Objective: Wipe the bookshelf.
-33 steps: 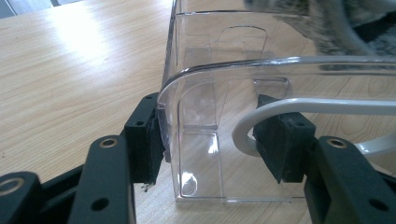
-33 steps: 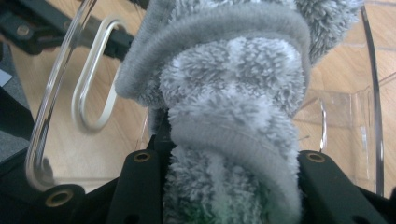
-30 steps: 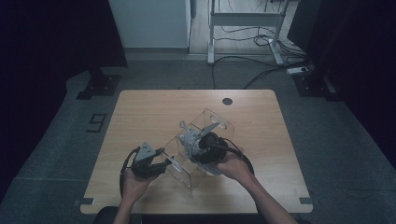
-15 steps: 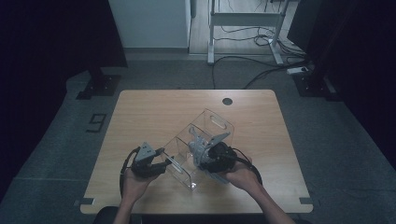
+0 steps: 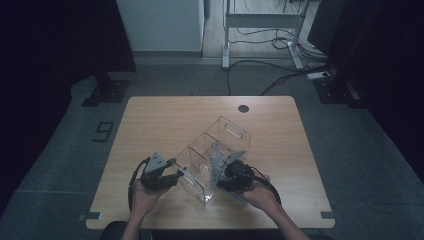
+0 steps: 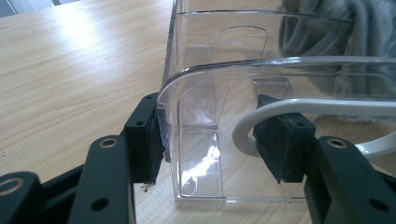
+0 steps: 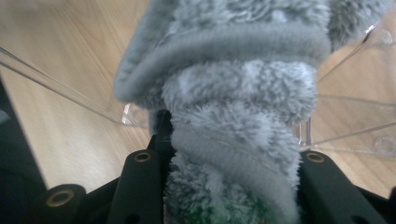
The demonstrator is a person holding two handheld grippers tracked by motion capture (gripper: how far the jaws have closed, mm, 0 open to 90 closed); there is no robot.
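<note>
Between the right gripper's [image 7: 229, 154] jaws sits a fluffy grey cloth [image 7: 233, 93] (bunched, ribbed); the left gripper [image 6: 219, 140] clamps the clear, rounded plastic bin's [image 6: 196, 93] wall.

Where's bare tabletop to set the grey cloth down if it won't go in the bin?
The far half of the table, from the bin back to the round hole, is bare; so is the right strip beside the bin. The near edge is crowded: left gripper, right gripper with the cloth.

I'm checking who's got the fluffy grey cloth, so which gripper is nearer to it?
Right. The right gripper is clamped on the fluffy grey cloth; the left gripper grips the end wall of the clear plastic bin, apart from the cloth.
</note>
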